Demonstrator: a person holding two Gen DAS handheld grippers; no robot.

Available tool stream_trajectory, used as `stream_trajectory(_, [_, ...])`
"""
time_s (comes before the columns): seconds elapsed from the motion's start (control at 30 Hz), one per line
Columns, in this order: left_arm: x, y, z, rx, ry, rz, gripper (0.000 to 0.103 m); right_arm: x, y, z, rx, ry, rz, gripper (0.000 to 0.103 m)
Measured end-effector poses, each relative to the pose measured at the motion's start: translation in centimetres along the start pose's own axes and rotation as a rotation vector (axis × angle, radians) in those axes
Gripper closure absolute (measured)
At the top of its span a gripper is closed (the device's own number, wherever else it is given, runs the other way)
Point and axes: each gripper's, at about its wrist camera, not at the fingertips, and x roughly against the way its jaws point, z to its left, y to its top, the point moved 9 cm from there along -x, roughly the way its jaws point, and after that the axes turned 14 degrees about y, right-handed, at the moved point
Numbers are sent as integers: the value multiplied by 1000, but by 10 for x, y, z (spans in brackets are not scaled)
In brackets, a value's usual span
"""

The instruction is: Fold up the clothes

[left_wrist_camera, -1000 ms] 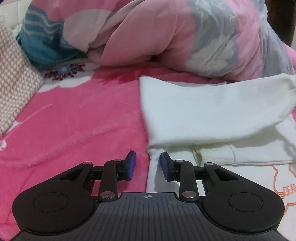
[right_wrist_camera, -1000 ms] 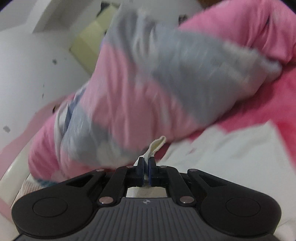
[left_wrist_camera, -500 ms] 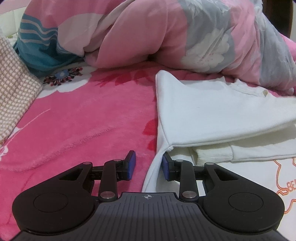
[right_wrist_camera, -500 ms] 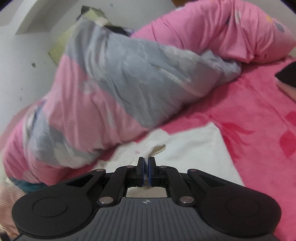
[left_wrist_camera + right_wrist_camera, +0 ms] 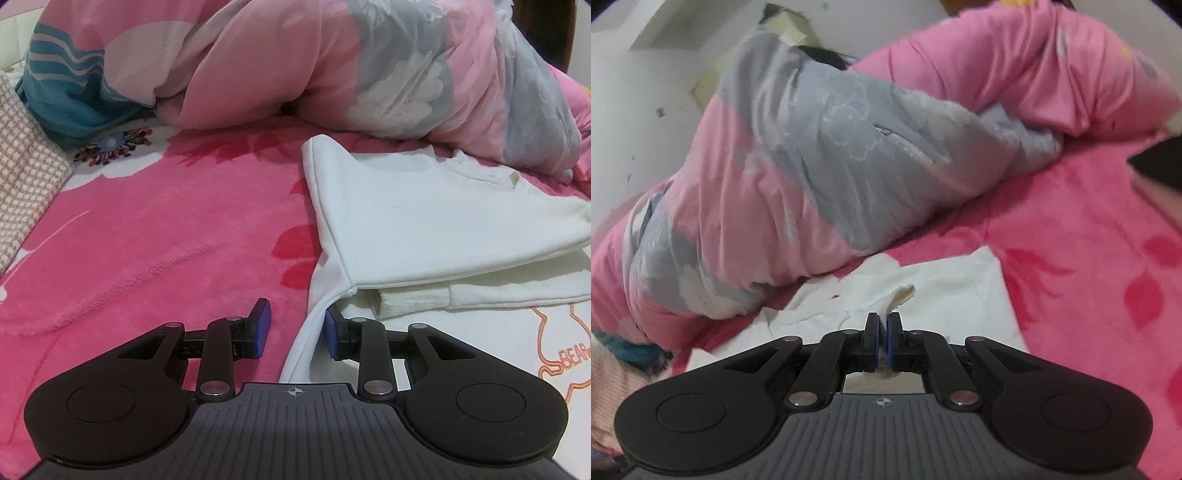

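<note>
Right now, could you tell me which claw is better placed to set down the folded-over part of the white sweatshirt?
Right claw: shut on the white sweatshirt. Left claw is open, gripping nothing.

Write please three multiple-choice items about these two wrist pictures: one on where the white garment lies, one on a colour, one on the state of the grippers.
1. Where does the white garment lie?
A. on the pink blanket
B. on a wooden floor
C. over a chair

2. What colour are the pads of the left gripper?
A. red
B. blue
C. yellow

3. Which gripper is shut on cloth?
A. the left gripper
B. the right gripper
C. neither

Answers:
1 A: the garment is spread flat on the pink blanket, in front of the quilt.
2 B: both pads show blue.
3 B: its jaws pinch a white strip of the garment, while the left jaws stand apart.
</note>
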Motion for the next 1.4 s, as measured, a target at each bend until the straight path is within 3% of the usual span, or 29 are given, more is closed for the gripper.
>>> stream_trajectory(0.13, [3,-2,-1,5,-28,4,73,-13,-35,-40,-33,-105,134,99])
stream_trajectory(0.23, [6,-3,1,9,-51,11,73,-2,-30,-41,-52,-111,90,99])
stream_trajectory(0.37, [16,-3,6,31,-110,21,73,16,-6,-25,47,-166,24,97])
stream_trajectory(0.57, [26,11,11,158,-222,19,73,-4,-5,39,251,-40,47,97])
stream_trajectory(0.67, [14,22,8,197,-197,22,73,-30,-31,49,333,-8,134,97])
stream_trajectory(0.73, [2,27,6,211,-169,27,73,-52,-59,30,322,-57,242,98])
stream_trajectory(0.83, [-15,28,0,207,-154,40,73,-52,-67,22,299,-73,249,100])
stream_trajectory(0.93, [-17,26,-1,198,-176,24,73,-45,-54,57,413,-151,266,98])
stream_trajectory(1.1, [-20,21,9,203,-216,7,73,-69,-54,161,566,33,257,97])
stream_trajectory(1.27, [-16,21,25,273,-316,0,73,-122,-91,213,637,102,350,97])
stream_trajectory(1.33, [-3,23,22,236,-388,-36,73,-143,-105,233,666,130,387,97])
stream_trajectory(1.4, [9,22,13,167,-429,-65,72,-156,-116,227,634,108,423,97])
